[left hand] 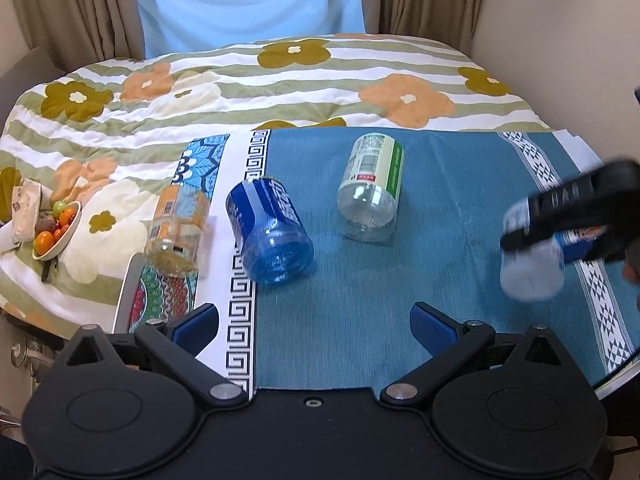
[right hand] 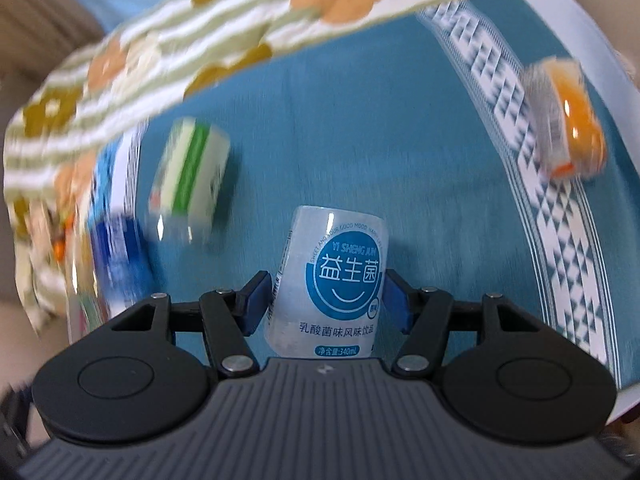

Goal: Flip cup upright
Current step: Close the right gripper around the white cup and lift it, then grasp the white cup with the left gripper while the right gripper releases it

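Bedroom setting: floral quilt over a bed, with a teal cloth spread on its near half as the working surface; curtains and a pale window behind. Item 1, white cup with a blue round label, clamped between the blue pads of the right gripper; the left wrist view shows it near the cloth's right edge, blurred, apparently lifted and tilted. Item 2, left gripper, fingers spread wide and holding nothing, poised over the cloth's near edge. Item 3, blue cup, on its side by the patterned left border. Item 4, clear cup with green label, on its side toward the middle of the cloth. Item 5, orange-labelled clear cup, lying at the left edge. Item 6, second orange cup, lying on the right-hand border stripe, seen only from the right wrist. Item 7, bowl of small fruit on the quilt, far left. Step judged in hand: turning the gripped white cup; next move calls for finishing the rotation until its base faces down, then setting it on flat cloth before letting go. Not determinable: which end of the white cup is the mouth, whether it touches the cloth, and fine detail elsewhere owing to motion blur.
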Action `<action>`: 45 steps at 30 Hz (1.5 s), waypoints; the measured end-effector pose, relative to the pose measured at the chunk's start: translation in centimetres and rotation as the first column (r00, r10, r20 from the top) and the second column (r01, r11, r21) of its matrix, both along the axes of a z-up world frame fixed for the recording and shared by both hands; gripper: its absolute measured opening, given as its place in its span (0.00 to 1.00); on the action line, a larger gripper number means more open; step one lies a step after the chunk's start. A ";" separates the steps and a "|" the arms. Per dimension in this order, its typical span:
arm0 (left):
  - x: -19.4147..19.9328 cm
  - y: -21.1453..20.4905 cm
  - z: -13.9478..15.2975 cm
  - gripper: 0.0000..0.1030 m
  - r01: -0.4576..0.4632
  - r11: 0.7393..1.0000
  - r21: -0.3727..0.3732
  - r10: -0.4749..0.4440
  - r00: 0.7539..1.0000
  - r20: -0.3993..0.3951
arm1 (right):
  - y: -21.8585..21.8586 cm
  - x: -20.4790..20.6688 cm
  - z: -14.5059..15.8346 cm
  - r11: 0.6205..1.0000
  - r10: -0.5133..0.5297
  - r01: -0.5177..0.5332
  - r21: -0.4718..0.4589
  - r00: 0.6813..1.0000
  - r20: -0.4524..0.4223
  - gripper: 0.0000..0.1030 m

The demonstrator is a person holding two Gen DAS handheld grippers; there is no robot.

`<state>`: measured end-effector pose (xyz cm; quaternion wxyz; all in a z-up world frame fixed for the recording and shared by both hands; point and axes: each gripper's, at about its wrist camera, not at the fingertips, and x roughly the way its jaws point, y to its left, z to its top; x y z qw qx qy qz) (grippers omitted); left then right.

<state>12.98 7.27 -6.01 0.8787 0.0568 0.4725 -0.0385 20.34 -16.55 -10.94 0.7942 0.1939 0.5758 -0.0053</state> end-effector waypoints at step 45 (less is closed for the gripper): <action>-2.9 -1.1 -0.4 1.00 -0.015 1.000 -0.003 0.015 1.000 -0.020 | -0.1 -2.9 -3.5 0.992 0.093 -0.100 -0.071 0.991 -0.099 0.97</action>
